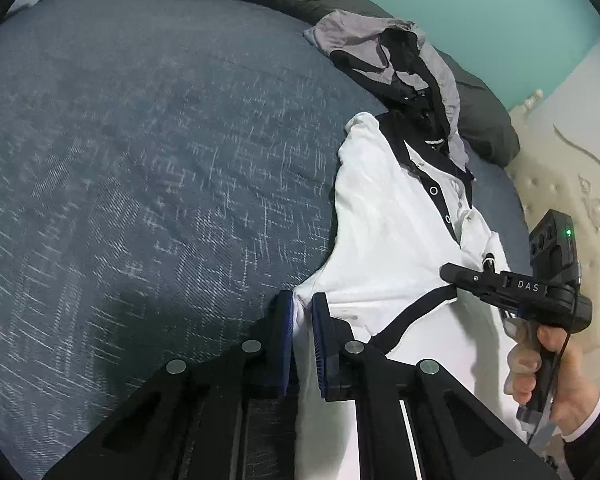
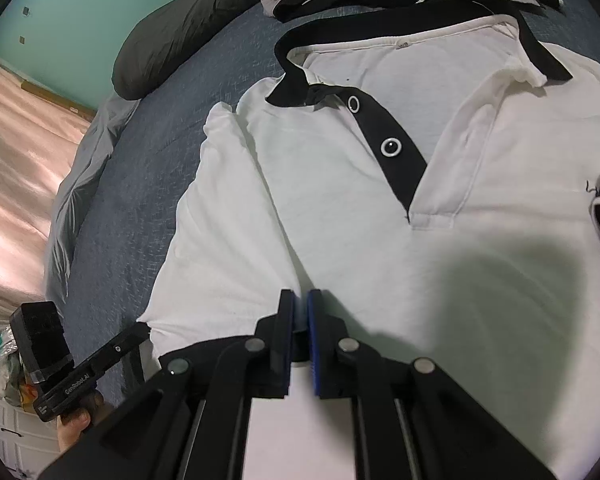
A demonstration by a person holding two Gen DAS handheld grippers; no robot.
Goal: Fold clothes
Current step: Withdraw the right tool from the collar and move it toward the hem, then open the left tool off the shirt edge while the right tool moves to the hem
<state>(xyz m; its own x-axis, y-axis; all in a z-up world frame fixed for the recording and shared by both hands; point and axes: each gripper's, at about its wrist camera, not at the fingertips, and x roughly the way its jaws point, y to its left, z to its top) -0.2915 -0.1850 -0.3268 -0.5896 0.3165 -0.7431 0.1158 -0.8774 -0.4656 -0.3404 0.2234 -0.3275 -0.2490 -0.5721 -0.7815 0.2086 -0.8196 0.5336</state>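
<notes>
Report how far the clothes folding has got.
Done: the white polo shirt with black collar lies spread on the blue bedspread. In hand: the left gripper and right gripper each pinch its fabric. Left: every fold, plus the grey-and-black clothing heap.

A home bedroom: a bed [image 1: 140,160] with blue cover, dark pillow [image 2: 172,40], tufted cream headboard [image 1: 560,184], teal wall [image 1: 480,8].

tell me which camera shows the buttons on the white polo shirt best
The right wrist view: the white polo shirt fills it, and the two ringed buttons sit large and sharp on the black placket. The left wrist view shows the same buttons small, from the side, on a foreshortened shirt.
</notes>
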